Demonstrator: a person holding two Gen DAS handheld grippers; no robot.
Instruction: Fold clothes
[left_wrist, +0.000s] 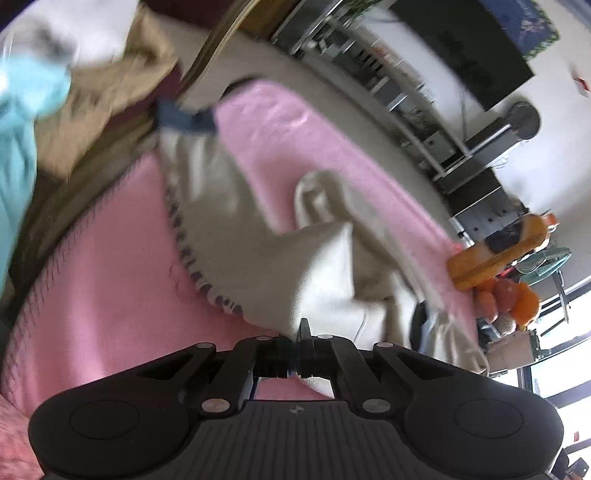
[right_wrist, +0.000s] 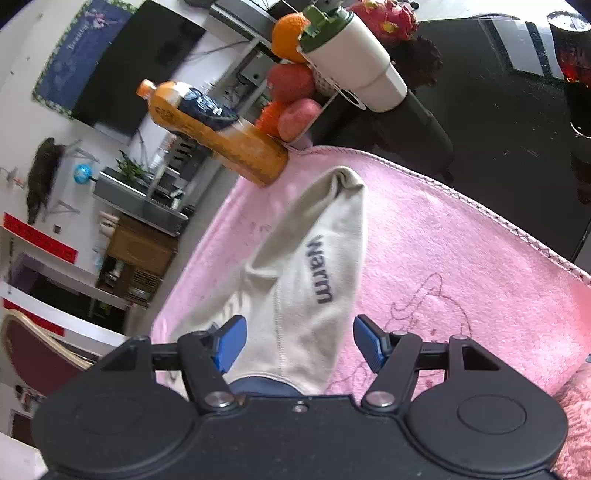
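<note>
Cream fabric sock (right_wrist: 317, 280) printed "Warm" lies on pink fleece towel (right_wrist: 461, 258); we see right tongs (right_wrist: 300, 341) spread wide astride it, left tongs (left_wrist: 295, 354) clenched on its edge.

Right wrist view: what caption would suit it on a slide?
Open right tool poised over a cream garment printed "Warm", lying on a pink towel.

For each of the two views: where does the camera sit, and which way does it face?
Left wrist: behind the left gripper, shut on the cream garment, looking across the pink towel.
Right wrist: behind the open right gripper, above the garment's "Warm" print, facing the juice bottle.
Shared: garment, towel, bottle.
</note>
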